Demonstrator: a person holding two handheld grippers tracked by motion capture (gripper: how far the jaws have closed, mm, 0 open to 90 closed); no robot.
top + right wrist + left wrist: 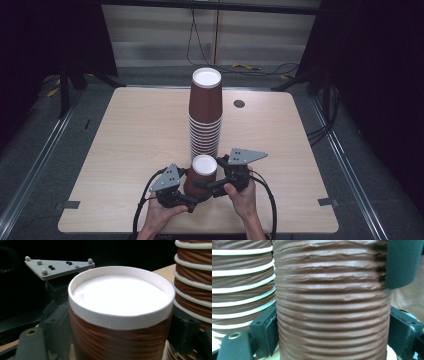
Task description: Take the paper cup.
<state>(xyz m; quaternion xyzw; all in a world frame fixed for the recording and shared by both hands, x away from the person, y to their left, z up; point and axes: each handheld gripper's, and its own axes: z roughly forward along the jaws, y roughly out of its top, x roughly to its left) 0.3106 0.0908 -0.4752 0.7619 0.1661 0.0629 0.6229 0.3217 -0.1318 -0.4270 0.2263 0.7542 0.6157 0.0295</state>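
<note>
Brown ribbed cup (201,176), upside down, clamped from both sides.
We hold it with left gripper (192,199) and right gripper (206,184) closed on its wall, just beside the cup stack (205,112) on the counter (130,140).

The ribbed brown cup (201,176) has a white base; the stack (205,117) shows brown with white rims.

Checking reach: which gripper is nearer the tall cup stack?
Right. The right gripper sits just in front of the stack, its jaws around the single cup; the left gripper is lower-left, farther off.
</note>
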